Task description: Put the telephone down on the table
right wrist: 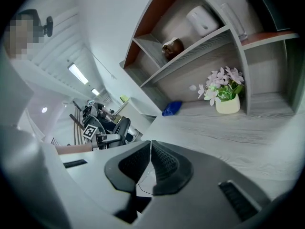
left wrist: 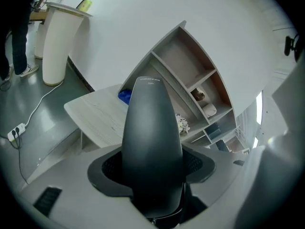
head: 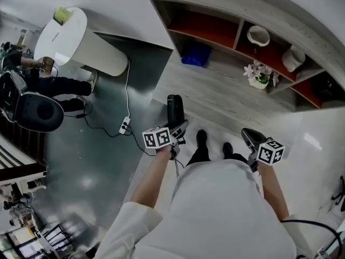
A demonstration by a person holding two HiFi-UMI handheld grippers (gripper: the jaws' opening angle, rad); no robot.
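Black telephone [left wrist: 152,128] sits clamped in the left claw [left wrist: 152,167], right claw [right wrist: 150,168] clenched empty

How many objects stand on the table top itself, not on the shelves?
2: in the head view, a blue object at left, a flower pot further right. Nearer parts may be hidden.

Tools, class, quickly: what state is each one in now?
Left tool: closed on the dark grey tapered plastic telephone.
Right tool: closed, holding nothing.
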